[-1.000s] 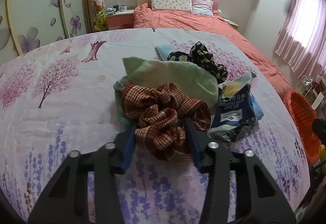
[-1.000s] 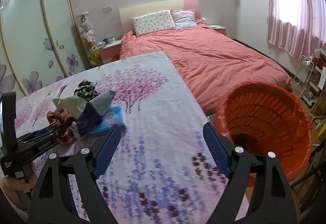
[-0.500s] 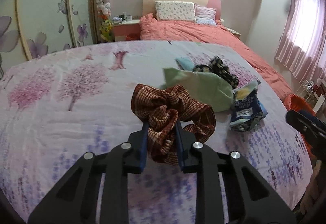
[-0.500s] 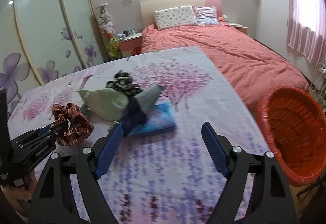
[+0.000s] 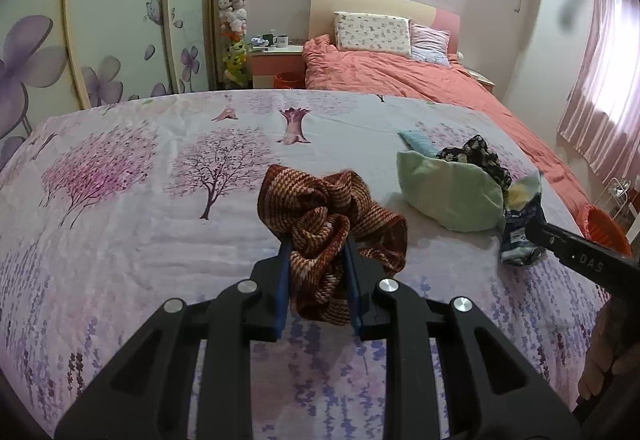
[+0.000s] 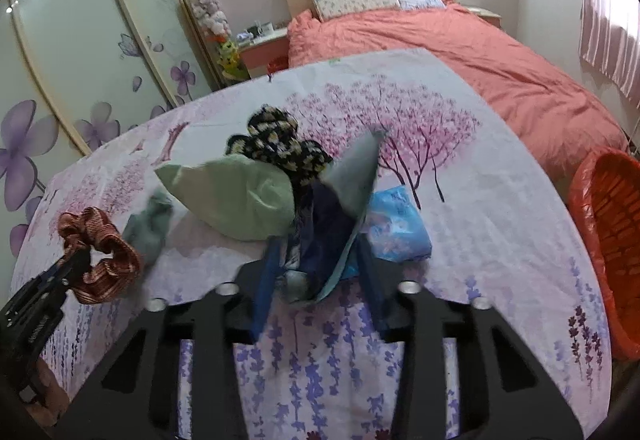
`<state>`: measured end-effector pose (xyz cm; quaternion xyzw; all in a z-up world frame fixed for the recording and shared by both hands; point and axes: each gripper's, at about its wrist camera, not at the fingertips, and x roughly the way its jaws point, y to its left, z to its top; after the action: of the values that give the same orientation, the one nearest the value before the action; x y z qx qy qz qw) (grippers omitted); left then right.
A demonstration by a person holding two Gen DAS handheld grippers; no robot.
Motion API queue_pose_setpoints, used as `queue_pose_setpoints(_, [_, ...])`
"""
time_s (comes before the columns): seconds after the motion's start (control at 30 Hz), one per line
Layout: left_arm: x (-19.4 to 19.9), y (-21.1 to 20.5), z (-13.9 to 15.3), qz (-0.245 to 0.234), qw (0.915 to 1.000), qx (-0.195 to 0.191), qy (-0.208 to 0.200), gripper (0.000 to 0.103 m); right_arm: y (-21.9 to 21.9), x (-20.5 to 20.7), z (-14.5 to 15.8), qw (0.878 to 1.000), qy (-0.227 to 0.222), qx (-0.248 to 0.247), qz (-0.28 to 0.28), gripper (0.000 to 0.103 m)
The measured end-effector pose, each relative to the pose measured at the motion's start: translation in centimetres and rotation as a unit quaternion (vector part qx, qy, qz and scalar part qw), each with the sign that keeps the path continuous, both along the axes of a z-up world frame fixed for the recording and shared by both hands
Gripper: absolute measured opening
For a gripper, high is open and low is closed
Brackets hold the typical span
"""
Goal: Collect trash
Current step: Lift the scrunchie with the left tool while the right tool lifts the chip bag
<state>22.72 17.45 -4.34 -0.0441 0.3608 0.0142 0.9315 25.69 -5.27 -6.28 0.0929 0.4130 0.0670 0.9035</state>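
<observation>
My left gripper is shut on a brown striped scrunchie and holds it above the flowered sheet; it also shows in the right wrist view. My right gripper has its fingers on both sides of a dark blue snack bag, also seen at the right of the left wrist view. The jaws are narrowed around the bag but whether they press it is unclear. An orange waste basket stands at the right, off the table's edge.
A pale green pouch, a black floral scrunchie, a light blue packet and a grey-green cloth lie on the sheet-covered table. A bed with a coral cover stands behind, with wardrobe doors at the left.
My left gripper shut on the brown scrunchie and lifted it away to the left of the pile. My right gripper swung from the basket to the snack bag and narrowed around it.
</observation>
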Motion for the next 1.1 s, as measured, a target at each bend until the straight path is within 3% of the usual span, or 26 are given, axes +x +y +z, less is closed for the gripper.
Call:
queue_pose_setpoints(0.1, [0.0, 0.2, 0.0, 0.000, 1.0000, -0.001, -0.001, 0.024, -0.2, -0.7, 0.1, 1.000, -0.007, -0.004, 0.004, 0.019])
queue_pose_setpoints(0.2, [-0.1, 0.2, 0.1, 0.001, 1.0000, -0.004, -0.003, 0.024, -0.4, -1.3, 0.4, 1.000, -0.018, -0.009, 0.006, 0.017])
queue_pose_setpoints(0.23, [-0.2, 0.2, 0.3, 0.000, 1.0000, -0.006, -0.005, 0.024, -0.4, -1.6, 0.5, 1.000, -0.021, -0.010, 0.007, 0.013])
queue_pose_setpoints(0.6, [-1.0, -1.3, 2.8, -0.013, 0.9995, -0.005, -0.030, 0.024, -1.7, -3.6, 3.1, 0.998, -0.066, -0.014, 0.007, 0.013])
queue_pose_setpoints(1.1, [-1.8, -6.7, 5.4, -0.065, 0.9963, -0.015, -0.055, 0.024, -6.8, -5.9, 5.1, 0.993, -0.107, -0.013, -0.045, 0.013])
